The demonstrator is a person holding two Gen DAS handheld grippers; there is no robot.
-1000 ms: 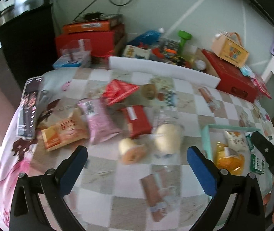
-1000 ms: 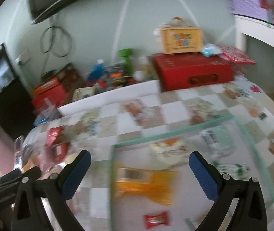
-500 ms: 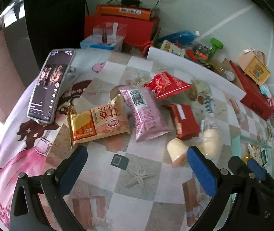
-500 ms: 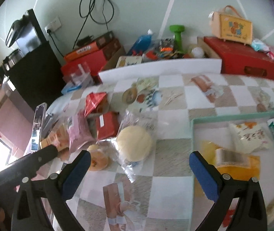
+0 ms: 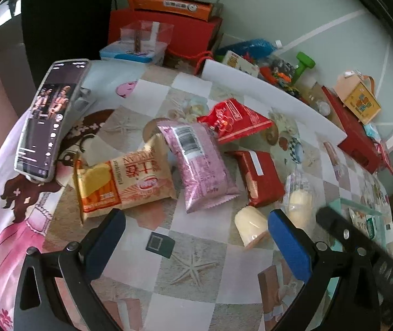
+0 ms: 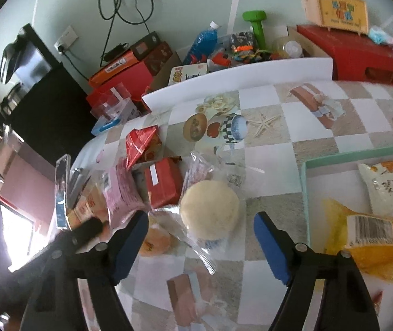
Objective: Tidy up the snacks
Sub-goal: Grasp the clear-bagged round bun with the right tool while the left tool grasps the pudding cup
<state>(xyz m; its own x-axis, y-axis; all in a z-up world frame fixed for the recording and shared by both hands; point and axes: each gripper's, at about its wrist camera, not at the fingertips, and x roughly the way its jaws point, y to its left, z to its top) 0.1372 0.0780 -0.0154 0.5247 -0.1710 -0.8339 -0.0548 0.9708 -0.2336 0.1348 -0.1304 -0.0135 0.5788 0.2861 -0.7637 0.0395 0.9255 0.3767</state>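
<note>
Loose snacks lie on the checked tablecloth: an orange biscuit pack (image 5: 122,184), a pink pack (image 5: 199,165), a red triangular bag (image 5: 235,121), a red box (image 5: 262,176) and two wrapped buns (image 5: 251,229). My left gripper (image 5: 196,245) is open and empty, just short of the orange and pink packs. My right gripper (image 6: 202,245) is open, its fingers on either side of the large wrapped bun (image 6: 210,209), slightly short of it. The mint-rimmed tray (image 6: 304,182) at right holds a yellow pack (image 6: 367,237) and a white pack (image 6: 389,187).
A phone (image 5: 50,115) lies at the table's left edge. A white board (image 6: 237,80) stands along the back edge, with red boxes (image 6: 361,52), a green dumbbell (image 6: 257,24) and clutter behind it. A small black card (image 5: 159,244) lies near my left gripper.
My left gripper has swung left and closer to the orange and pink packs. My right gripper has moved from over the tray leftward to the large wrapped bun.
</note>
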